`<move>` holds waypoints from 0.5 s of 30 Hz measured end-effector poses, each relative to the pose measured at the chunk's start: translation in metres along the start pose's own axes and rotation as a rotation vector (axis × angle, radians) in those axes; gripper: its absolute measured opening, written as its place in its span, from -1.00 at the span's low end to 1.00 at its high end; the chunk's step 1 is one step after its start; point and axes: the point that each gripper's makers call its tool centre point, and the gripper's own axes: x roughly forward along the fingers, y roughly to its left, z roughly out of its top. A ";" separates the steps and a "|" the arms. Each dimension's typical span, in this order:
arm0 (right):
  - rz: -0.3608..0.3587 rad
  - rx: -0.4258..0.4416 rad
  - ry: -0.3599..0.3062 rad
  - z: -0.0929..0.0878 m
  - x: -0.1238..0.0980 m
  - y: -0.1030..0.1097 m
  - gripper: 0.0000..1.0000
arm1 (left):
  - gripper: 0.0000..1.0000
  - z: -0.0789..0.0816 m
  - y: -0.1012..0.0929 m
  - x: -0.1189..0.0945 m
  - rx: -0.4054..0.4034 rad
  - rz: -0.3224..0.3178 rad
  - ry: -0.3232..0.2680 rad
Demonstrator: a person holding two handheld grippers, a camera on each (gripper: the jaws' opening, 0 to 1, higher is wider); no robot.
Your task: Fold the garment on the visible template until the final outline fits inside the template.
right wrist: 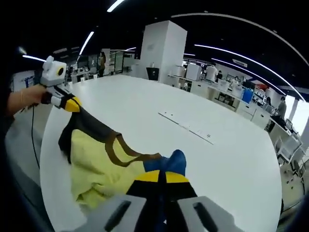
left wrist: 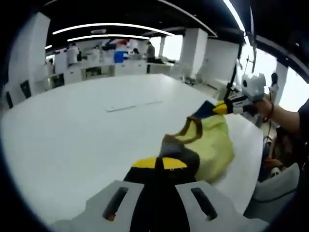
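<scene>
A yellow garment [left wrist: 215, 145] with brown trim and a blue patch hangs stretched between both grippers, its lower part bunched on the white table [left wrist: 72, 130]. In the left gripper view my left gripper [left wrist: 159, 163] is shut on the garment's dark edge. My right gripper [left wrist: 223, 108], held by a hand, pinches the blue corner at the right. In the right gripper view my right gripper [right wrist: 161, 177] is shut on the blue patch [right wrist: 176, 161], and the left gripper [right wrist: 72, 105] holds the brown corner at the left. The yellow cloth [right wrist: 96, 169] sags between them. Thin template marks [left wrist: 133, 105] [right wrist: 186, 126] lie further out on the table.
The garment sits near the table's rounded edge [right wrist: 48, 159]. Chairs [right wrist: 294, 150] stand around the table. Desks, white pillars [right wrist: 161, 48] and several people fill the room behind.
</scene>
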 end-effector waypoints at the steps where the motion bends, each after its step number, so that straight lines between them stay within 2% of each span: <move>1: -0.014 0.010 -0.013 0.004 0.000 -0.003 -1.00 | -1.00 0.002 0.002 -0.001 0.002 0.004 -0.005; 10: -0.056 0.012 -0.064 0.027 0.001 -0.018 -1.00 | -1.00 0.024 0.018 0.001 -0.006 0.049 -0.063; 15: -0.088 0.005 -0.077 0.037 0.003 -0.029 -1.00 | -1.00 0.041 0.028 0.007 -0.013 0.088 -0.121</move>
